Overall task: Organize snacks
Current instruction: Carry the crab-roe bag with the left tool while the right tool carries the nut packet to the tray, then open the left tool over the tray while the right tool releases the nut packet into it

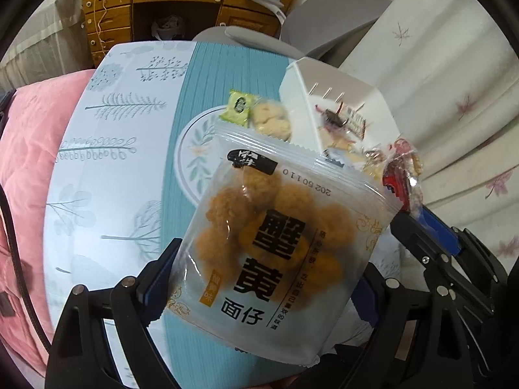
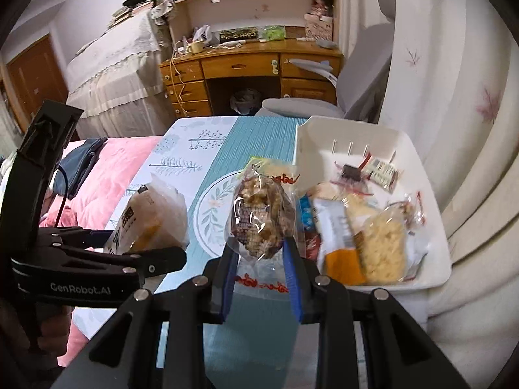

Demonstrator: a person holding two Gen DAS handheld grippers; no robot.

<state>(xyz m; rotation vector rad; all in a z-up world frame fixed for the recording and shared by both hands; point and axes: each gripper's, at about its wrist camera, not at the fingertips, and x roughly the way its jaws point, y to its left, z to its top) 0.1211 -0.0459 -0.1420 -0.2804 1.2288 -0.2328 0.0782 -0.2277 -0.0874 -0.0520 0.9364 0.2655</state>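
Observation:
My left gripper (image 1: 262,285) is shut on a wide clear bag of orange-brown snack balls (image 1: 275,223) with bold black print, held above the table. From the right wrist view the same bag (image 2: 152,217) sits in the left gripper (image 2: 155,256), low at the left. My right gripper (image 2: 259,253) is shut on a clear-wrapped brown nut bar (image 2: 259,214) with red print, also lifted. A white bin (image 2: 356,123) at the right holds several snack packets. On the table beyond lie a green packet (image 1: 238,107) and a pale biscuit packet (image 1: 271,120).
The table wears a teal and pale blue cloth (image 1: 116,162) with a round leaf motif. Pink bedding (image 1: 29,162) lies to the left, a floral curtain (image 1: 454,81) to the right. A grey chair (image 2: 356,74) and a wooden desk (image 2: 240,64) stand behind the table.

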